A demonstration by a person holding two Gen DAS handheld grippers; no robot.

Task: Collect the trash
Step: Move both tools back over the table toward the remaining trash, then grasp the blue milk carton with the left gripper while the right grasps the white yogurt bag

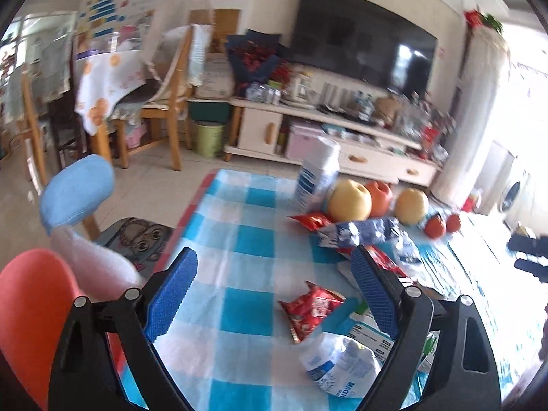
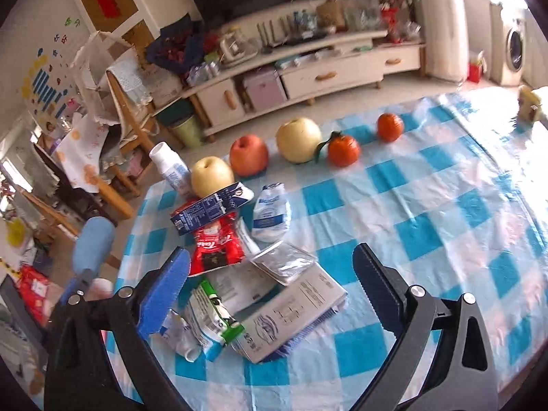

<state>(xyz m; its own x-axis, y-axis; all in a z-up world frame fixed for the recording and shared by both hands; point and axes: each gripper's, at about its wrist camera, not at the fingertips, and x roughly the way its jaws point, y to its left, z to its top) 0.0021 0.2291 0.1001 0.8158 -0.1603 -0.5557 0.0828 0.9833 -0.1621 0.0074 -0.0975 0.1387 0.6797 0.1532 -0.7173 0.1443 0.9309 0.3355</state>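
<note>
Two grippers hang over my blue-and-white checked tablecloth (image 2: 428, 185), both with jaws spread wide and nothing between the pads. From the left gripper (image 1: 274, 294) I look along the table's near edge: a crumpled red wrapper (image 1: 313, 310) lies just ahead of the fingers, a squashed white plastic bottle (image 1: 342, 366) sits close under the camera, and only here do I get the television (image 1: 363, 48) and a small blue-backed chair (image 1: 78, 191) beside the table. The right gripper (image 2: 270, 284) gives me the trash pile properly: a flattened white carton (image 2: 294, 311) between its fingers but untouched, a green-and-white pack (image 2: 212, 318) beside the left pad, a silver foil sachet (image 2: 284, 262), a red snack bag (image 2: 214, 243) and a dark blue carton (image 2: 212, 209) beyond. Only this view lays out the row of fruit, with two pears (image 2: 298, 138), an apple (image 2: 248, 154) and two tangerines (image 2: 344, 150), plus a washing machine (image 2: 513, 49) far right. An upright white bottle (image 2: 169, 167) stands touching the leftmost pear.
</note>
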